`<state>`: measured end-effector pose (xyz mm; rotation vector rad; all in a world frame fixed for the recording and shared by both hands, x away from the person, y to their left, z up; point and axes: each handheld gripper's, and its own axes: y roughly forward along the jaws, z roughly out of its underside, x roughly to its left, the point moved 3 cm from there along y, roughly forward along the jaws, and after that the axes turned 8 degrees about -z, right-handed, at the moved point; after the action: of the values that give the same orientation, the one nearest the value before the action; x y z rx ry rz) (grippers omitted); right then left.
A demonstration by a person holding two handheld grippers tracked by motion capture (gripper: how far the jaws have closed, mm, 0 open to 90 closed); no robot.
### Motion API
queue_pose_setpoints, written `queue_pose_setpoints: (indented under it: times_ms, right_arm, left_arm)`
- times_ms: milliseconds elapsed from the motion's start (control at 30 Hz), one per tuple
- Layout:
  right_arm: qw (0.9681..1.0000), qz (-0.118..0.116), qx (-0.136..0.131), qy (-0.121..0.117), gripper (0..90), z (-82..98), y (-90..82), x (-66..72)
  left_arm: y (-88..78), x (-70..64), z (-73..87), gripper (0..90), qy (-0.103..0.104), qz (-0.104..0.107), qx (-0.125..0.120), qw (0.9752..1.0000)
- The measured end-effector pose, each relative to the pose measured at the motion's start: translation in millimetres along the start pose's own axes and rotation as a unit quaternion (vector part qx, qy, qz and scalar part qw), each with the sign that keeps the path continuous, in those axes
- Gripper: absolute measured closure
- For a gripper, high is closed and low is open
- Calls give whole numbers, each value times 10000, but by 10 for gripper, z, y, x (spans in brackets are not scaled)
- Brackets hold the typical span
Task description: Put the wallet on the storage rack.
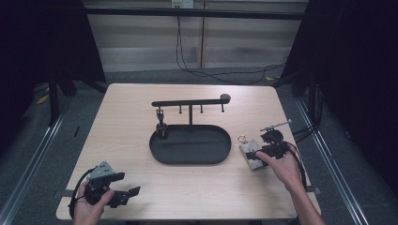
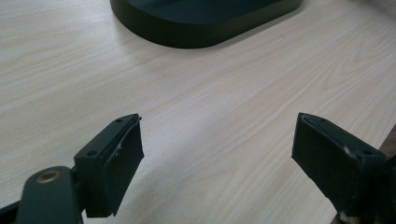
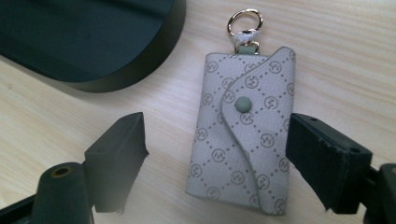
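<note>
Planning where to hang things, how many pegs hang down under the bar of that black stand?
4. On the stand, one peg near the left end carries a dark hanging item, two flank the post, one sits near the right end. None seems hidden.

A light wooden table (image 1: pixel 141 108)

A black tray (image 1: pixel 190 145) sits in the middle. A small grey key pouch (image 1: pixel 250 154) lies beside it.
</note>
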<state>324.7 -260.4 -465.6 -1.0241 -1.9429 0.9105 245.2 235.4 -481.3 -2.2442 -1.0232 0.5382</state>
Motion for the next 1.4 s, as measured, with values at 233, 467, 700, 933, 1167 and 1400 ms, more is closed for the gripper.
queue_pose_setpoints:
  times_ms: [233, 467, 700, 933, 1167, 1400]
  right_arm:
    - [9994, 70, 265, 190, 240, -55, 76, -128]
    - [9980, 152, 582, 214, 257, -110, 152, -172]
    - [9954, 256, 924, 80, 279, -174, 227, -160]
    - [9939, 280, 1064, 107, 298, -208, 304, -198]
    - [9916, 274, 1240, 236, 269, -219, 389, -217]
    - [9898, 218, 1372, 305, 254, -224, 466, -239]
  left_arm:
    - [-34, 10, -14, 161, 2, 20, -131, 9999]
    - [-41, 11, -15, 161, -11, 6, -150, 9999]
    - [-53, -15, -20, 161, 85, 18, -153, 9998]
    - [-87, 1, -32, 169, 73, -75, -282, 9995]
    - [-82, -2, -30, 169, 49, -55, -280, 9996]
    - [-88, 14, -29, 173, 15, -106, -308, 9995]
